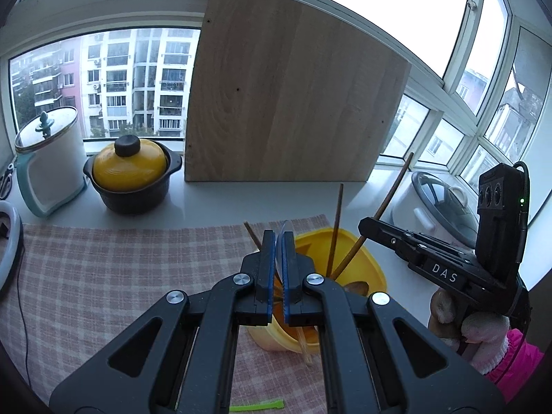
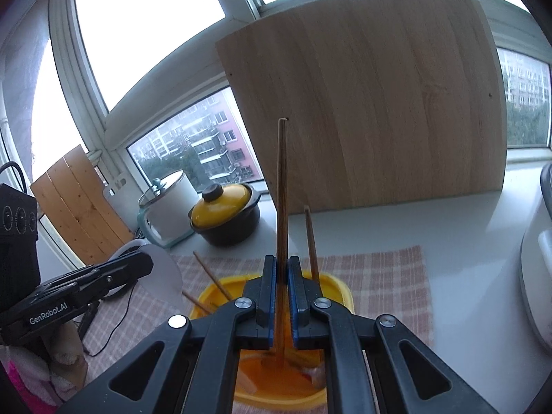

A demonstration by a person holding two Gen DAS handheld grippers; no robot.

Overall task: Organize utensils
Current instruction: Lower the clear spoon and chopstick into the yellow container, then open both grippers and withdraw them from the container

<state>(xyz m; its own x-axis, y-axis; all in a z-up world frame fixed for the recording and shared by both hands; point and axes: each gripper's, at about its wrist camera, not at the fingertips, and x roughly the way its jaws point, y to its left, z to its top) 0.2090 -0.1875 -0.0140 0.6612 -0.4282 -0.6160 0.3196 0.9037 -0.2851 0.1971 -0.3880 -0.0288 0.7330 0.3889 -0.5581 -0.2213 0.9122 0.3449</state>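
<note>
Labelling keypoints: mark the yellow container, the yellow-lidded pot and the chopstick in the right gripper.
yellow container (image 1: 371, 264), left wrist view, far rim.
yellow-lidded pot (image 1: 129, 169), left wrist view, lid dome.
chopstick (image 2: 282, 189), right wrist view, mid shaft.

The left claw (image 1: 277, 241) is black with blue pads, and so is the right claw (image 2: 282, 265). The holder (image 2: 339, 291) is bright yellow, deeper orange inside. The chopstick (image 2: 282, 186) in the right claw is dark brown with a fine grain. The cloth (image 1: 103, 269) has a faded pink and white check. The worktop (image 1: 214, 200) is white. The pot (image 1: 132, 176) is black with a yellow lid and black knob. The kettle (image 1: 51, 169) is white, trimmed pale teal. The board (image 1: 293, 96) is light oak woodgrain. A sleeve (image 1: 517, 355) is hot pink
</note>
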